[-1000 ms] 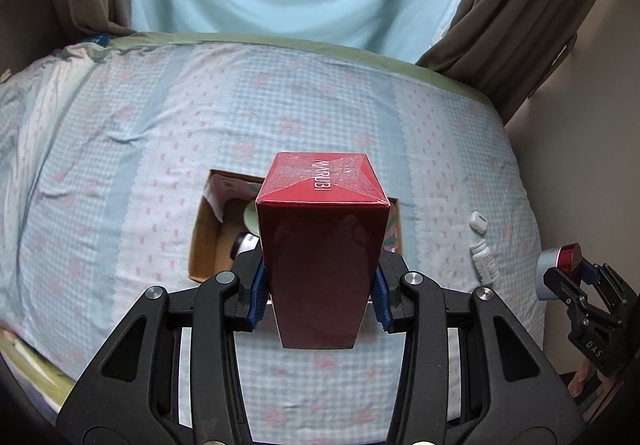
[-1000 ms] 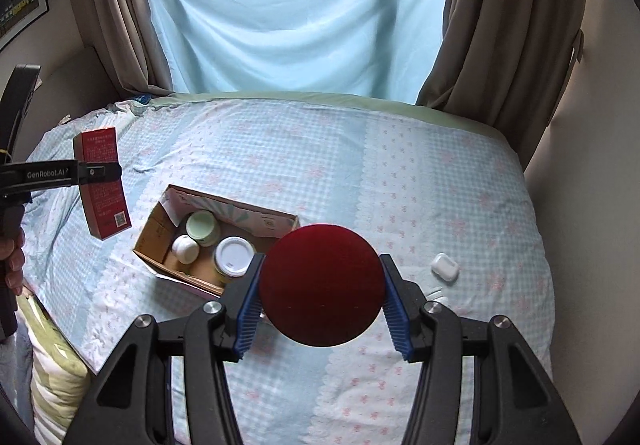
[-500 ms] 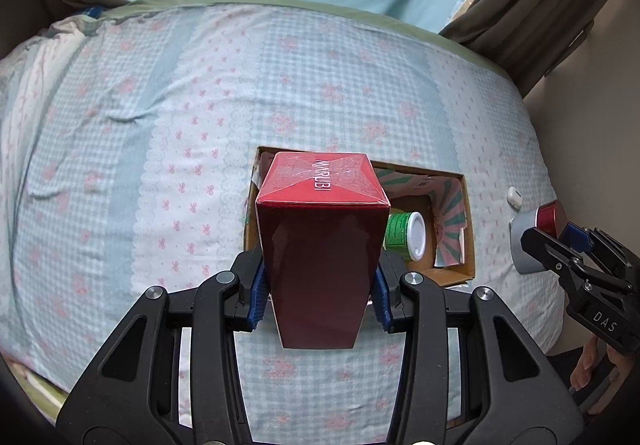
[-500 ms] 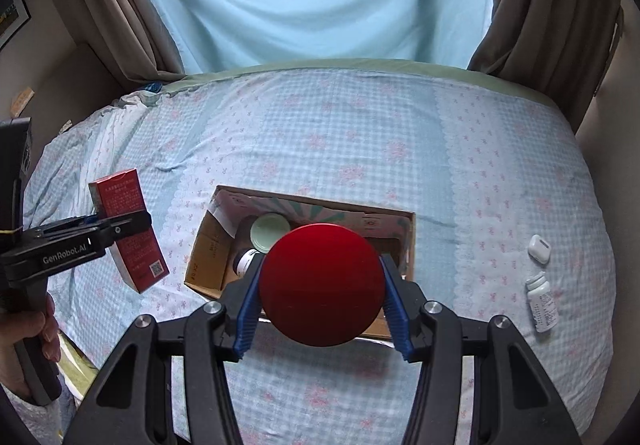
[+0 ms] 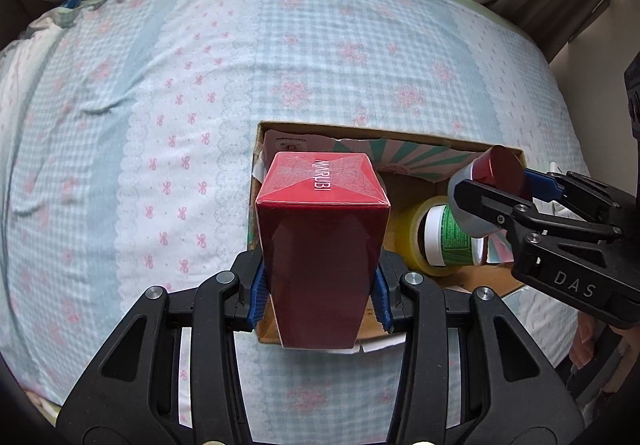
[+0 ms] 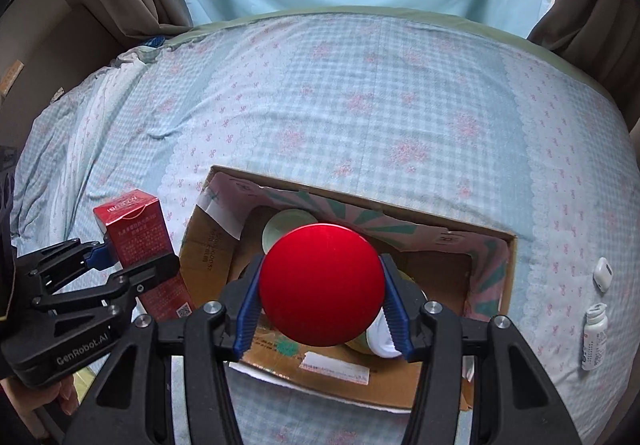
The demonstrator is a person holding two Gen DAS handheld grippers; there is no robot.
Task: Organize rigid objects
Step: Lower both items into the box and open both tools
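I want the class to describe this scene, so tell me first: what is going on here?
A person is tidying things on a bed into a cardboard box, with a gripper in each hand. The left gripper is shut on a red carton, the right gripper on a jar with a red lid; both hang over the box. Tape and a green jar already lie inside. A bottle and a white case are on the bed outside it.

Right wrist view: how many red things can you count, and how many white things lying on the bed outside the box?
Red: 2, the red carton in the left gripper, the red-lidded jar in the right gripper.
White: 2, the earbud case and the pill bottle.
Total: 4
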